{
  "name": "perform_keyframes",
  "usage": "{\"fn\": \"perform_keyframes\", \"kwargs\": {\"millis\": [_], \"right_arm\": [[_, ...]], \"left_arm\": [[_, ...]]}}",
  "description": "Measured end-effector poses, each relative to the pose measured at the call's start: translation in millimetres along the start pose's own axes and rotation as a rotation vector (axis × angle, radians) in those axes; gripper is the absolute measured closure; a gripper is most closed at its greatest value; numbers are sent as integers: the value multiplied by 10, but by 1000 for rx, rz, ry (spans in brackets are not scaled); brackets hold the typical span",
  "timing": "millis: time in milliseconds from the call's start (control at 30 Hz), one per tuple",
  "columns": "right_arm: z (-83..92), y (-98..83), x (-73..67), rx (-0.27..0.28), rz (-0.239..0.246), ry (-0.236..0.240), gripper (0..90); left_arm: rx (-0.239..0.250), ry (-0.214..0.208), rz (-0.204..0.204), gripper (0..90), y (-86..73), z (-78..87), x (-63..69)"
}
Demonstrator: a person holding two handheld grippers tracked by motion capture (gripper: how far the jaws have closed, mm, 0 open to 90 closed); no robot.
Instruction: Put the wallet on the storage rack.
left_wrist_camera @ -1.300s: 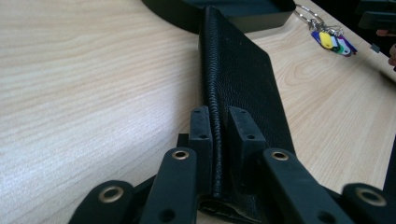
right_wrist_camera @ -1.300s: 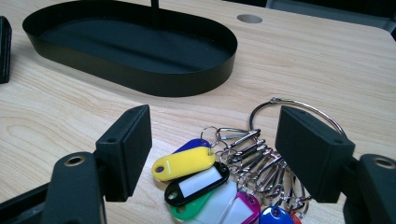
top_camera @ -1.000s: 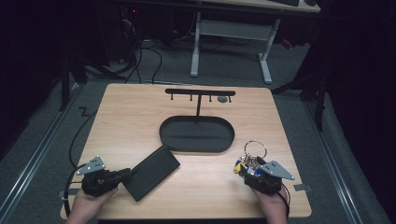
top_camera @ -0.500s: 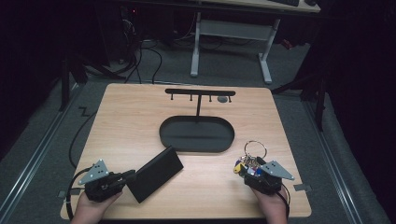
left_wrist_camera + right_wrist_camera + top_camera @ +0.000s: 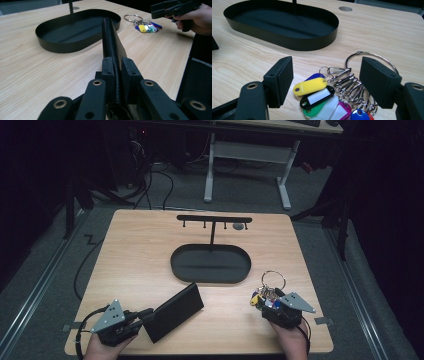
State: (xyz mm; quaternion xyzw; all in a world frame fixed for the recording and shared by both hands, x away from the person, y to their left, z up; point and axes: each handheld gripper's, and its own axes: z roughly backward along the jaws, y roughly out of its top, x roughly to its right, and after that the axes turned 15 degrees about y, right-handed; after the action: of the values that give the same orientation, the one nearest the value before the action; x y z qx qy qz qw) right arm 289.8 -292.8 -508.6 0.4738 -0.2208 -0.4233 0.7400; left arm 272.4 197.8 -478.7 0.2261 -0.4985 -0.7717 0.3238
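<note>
A black textured wallet [image 5: 172, 312] lies slanted near the table's front left, and my left gripper [image 5: 134, 319] is shut on its near end. In the left gripper view the wallet [image 5: 111, 42] runs edge-on between the jaws of the left gripper [image 5: 117, 71] toward the tray. A bunch of coloured key tags [image 5: 261, 300] on a metal ring [image 5: 273, 279] lies at the front right. My right gripper [image 5: 267, 304] stands open over the tags. In the right gripper view the yellow tag [image 5: 310, 86] and the ring [image 5: 372, 56] lie between its spread jaws [image 5: 327, 78].
A black oval tray [image 5: 173, 265] sits mid-table, its rim [image 5: 287, 42] just beyond the tags. From its far side rises a T-shaped black stand with small hooks [image 5: 214, 218]. A round hole [image 5: 239, 226] marks the tabletop behind it. The table's front edge is close to both hands.
My left gripper and the wallet have shifted a little to the right and toward the front edge. The right gripper and the key tags have stayed put.
</note>
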Motion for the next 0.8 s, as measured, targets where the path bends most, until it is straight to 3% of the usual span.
{"fn": "perform_keyframes", "kwargs": {"millis": [467,800], "right_arm": [[-4,-2,-4,-1,-3,2,273],[-7,-4,0,-4,-2,2,273]], "left_arm": [[10,-25,-90,814,34,10,210],[5,-47,-105,808,24,6,273]]}}
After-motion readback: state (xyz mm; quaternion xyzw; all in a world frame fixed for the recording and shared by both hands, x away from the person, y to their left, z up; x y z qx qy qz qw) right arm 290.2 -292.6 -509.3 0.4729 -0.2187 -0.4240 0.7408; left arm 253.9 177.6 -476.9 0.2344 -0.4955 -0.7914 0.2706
